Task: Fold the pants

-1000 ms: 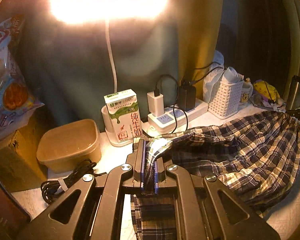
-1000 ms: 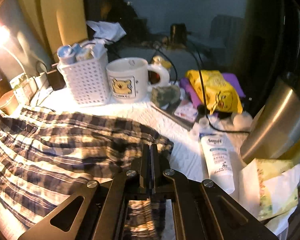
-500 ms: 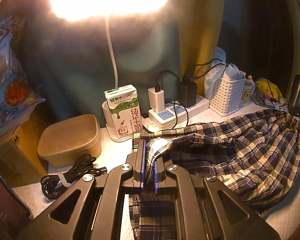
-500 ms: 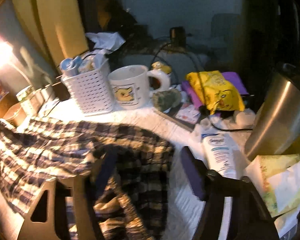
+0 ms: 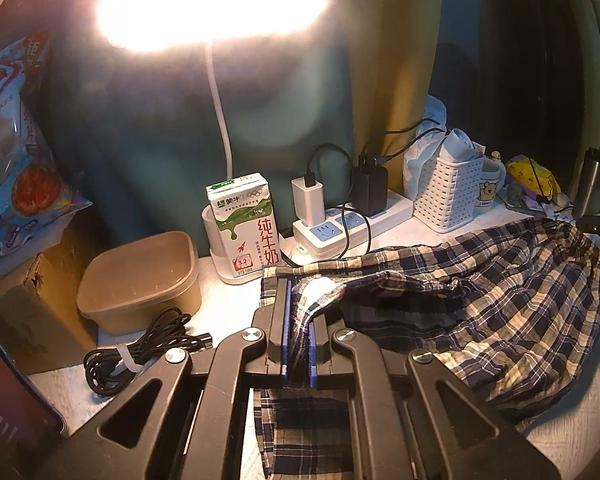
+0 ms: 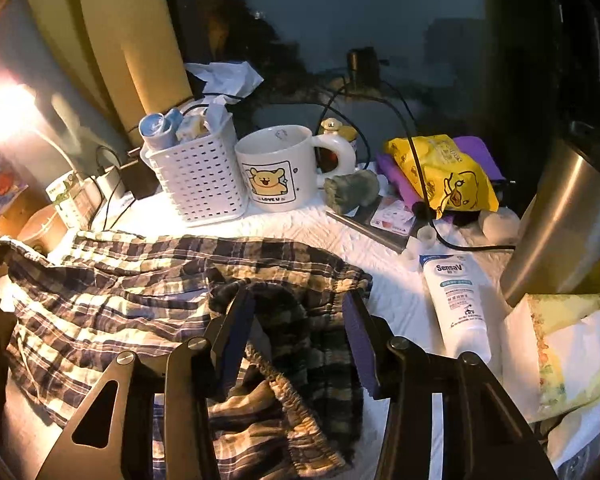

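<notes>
A cluttered desk under a bright lamp (image 5: pixel 212 4) carries a white padded cover (image 6: pixel 300 226), and the plaid pants (image 5: pixel 480 292) lie bunched across the middle of it. On the far left sit a tan plastic tub (image 5: pixel 140 280) and a coiled black cable (image 5: pixel 140 344); next come a milk carton (image 5: pixel 246 226) and a power strip (image 5: pixel 352 224), then a white basket (image 6: pixel 198 178), a bear mug (image 6: pixel 276 170), a lotion tube (image 6: pixel 460 304) and a steel flask (image 6: pixel 572 224) at the far right.

The left gripper (image 5: pixel 299 332) is pressed tight on a fold of plaid cloth at the left end of the pants, holding it slightly raised, as it did a second ago. The change is on the right: the right gripper (image 6: pixel 298 340), which was clamped on the elastic waistband (image 6: pixel 296 396) a second ago, now stands wide apart with nothing between its fingers, and the waistband has dropped in a loose heap beneath them.

So the right end is set down and one end is held. My judgement is that this fold is laid and the right tool is free to take a new hold.
</notes>
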Motion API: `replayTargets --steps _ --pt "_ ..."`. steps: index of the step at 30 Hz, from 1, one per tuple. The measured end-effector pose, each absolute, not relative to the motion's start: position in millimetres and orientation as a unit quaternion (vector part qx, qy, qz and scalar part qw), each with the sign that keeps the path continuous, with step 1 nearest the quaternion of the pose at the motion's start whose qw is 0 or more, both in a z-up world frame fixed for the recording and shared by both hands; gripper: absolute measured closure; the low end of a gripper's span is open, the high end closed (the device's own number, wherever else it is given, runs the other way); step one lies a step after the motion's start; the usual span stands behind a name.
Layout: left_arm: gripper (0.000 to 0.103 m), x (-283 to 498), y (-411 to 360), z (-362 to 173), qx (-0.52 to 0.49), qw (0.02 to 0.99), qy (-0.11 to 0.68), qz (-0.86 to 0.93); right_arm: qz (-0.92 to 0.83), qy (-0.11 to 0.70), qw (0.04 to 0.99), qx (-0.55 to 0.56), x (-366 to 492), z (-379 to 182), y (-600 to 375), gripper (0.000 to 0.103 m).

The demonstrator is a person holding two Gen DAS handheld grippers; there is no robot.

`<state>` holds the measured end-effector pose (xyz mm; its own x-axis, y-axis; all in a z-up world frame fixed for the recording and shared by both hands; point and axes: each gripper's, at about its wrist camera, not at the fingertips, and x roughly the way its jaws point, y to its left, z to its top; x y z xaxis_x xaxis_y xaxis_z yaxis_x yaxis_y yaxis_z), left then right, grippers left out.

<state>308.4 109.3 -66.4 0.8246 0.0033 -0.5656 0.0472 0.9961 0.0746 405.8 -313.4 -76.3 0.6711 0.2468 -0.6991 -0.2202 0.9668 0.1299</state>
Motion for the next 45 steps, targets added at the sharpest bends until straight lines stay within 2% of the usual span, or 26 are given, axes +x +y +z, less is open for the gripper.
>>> replayTargets --steps 8,17,19,22,34,40,45 --pt "0.097 308 111 -66 0.044 0.954 0.297 -0.009 0.151 0.376 0.914 0.030 399 -69 -310 0.054" --pt "0.097 309 112 -70 0.041 0.952 0.302 -0.008 0.129 0.419 0.899 -0.007 413 -100 -292 0.055" --pt "0.097 311 113 -72 0.040 0.952 0.304 -0.007 0.127 0.420 0.899 -0.005 415 -104 -294 0.076" --pt "0.097 316 115 -72 0.042 0.952 0.304 -0.004 0.136 0.410 0.902 -0.013 414 -102 -293 0.083" --pt "0.097 371 119 -72 0.070 0.950 0.305 -0.008 0.078 0.358 0.931 -0.008 432 -73 -311 0.084" --pt "0.097 408 127 -97 0.071 0.939 0.336 -0.007 0.071 0.371 0.926 -0.005 456 -90 -307 0.084" --pt "0.091 428 134 -123 0.063 0.924 0.376 0.003 0.062 0.381 0.923 -0.010 470 -102 -299 0.084"
